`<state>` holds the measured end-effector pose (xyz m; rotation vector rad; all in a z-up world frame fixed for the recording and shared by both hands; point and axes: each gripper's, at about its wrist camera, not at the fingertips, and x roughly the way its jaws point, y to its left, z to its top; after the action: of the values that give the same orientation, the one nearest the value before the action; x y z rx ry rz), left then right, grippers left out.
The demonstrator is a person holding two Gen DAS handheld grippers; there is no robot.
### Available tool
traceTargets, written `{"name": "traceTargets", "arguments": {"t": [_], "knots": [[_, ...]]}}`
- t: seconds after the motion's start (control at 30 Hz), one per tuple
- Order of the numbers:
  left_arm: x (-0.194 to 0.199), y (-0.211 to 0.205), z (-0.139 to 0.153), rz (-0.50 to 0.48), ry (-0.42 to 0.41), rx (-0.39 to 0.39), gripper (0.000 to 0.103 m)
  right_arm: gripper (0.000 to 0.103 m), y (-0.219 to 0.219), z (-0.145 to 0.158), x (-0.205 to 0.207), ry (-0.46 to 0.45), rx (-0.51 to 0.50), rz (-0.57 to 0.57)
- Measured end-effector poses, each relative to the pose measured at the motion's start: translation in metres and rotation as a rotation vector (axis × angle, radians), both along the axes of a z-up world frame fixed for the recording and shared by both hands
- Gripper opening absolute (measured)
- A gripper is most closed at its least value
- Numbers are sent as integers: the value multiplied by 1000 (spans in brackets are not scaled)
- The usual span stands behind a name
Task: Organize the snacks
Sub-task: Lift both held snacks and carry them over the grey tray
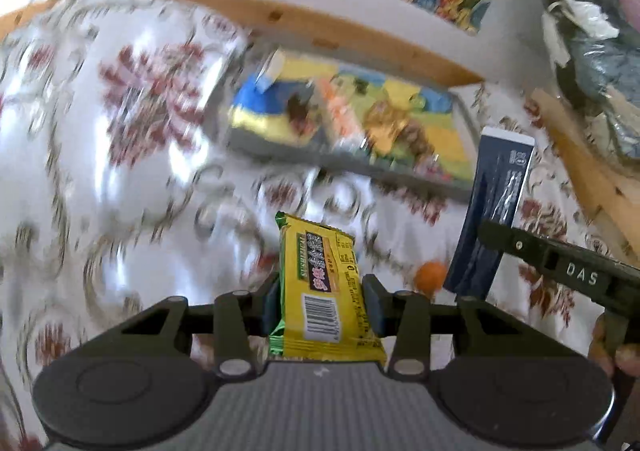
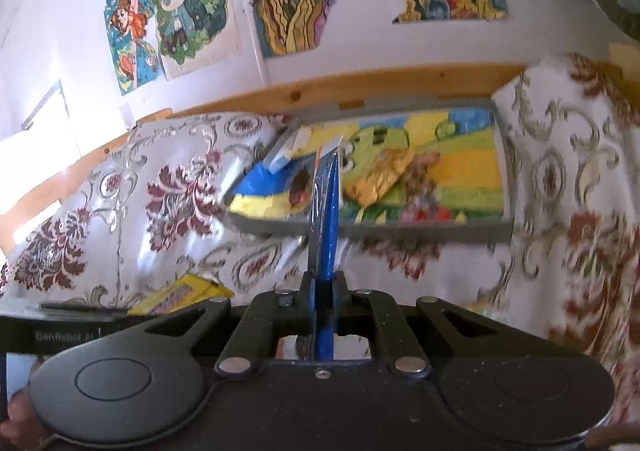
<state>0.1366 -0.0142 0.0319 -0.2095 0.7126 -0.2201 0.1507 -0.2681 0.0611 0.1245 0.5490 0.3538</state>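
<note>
- Progress: partial. The grey tray (image 1: 466, 119) near the wooden rail already holds several wrappers, among them a gold packet (image 2: 378, 175).
- My left tool (image 1: 322, 305) is clamped on a yellow snack bar (image 1: 324, 291), held above the desk (image 1: 120, 171) and short of the tray.
- My right tool (image 2: 322, 293) grips a dark blue packet (image 2: 326, 207) edge-on, facing the tray.
- Outstanding: both packets undelivered; a small orange ball (image 1: 430, 275) lies on the floral cloth.
- Obstruction: my tools sit close together; the tray looks crowded.

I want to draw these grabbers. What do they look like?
Both are black. The left gripper has two round discs, silver rivets, bluish finger pads and a ribbed grey middle plate. The right gripper has the same discs and rivets; its side reads DAS in white. GenRobot.AI is printed on the left one's side.
</note>
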Motion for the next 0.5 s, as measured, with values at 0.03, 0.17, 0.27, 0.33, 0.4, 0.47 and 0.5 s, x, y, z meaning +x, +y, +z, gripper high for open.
{"name": "traceTargets", "arguments": {"t": [0.03,0.17,0.27,0.33,0.4,0.47,0.5], "knots": [[5,-3,5,-6,-22,15,47,7,-3,6,5,-15,-8,2],[33,-23,25,-39,-105,75,47,7,-17,28,29,-55,-41,2],[62,-40,39,-45,-144,72,47,7,-29,44,54,-82,-67,-15],[83,-51,46,-25,-183,52,47,8,-37,53,71,-97,-81,-29],[105,-63,50,-15,-212,18,47,8,-43,60,92,-108,-95,-37],[126,-73,50,-8,-235,-9,47,8,-49,62,114,-113,-109,-44],[138,-78,49,-10,-246,-19,47,7,-51,62,124,-112,-113,-48]]}}
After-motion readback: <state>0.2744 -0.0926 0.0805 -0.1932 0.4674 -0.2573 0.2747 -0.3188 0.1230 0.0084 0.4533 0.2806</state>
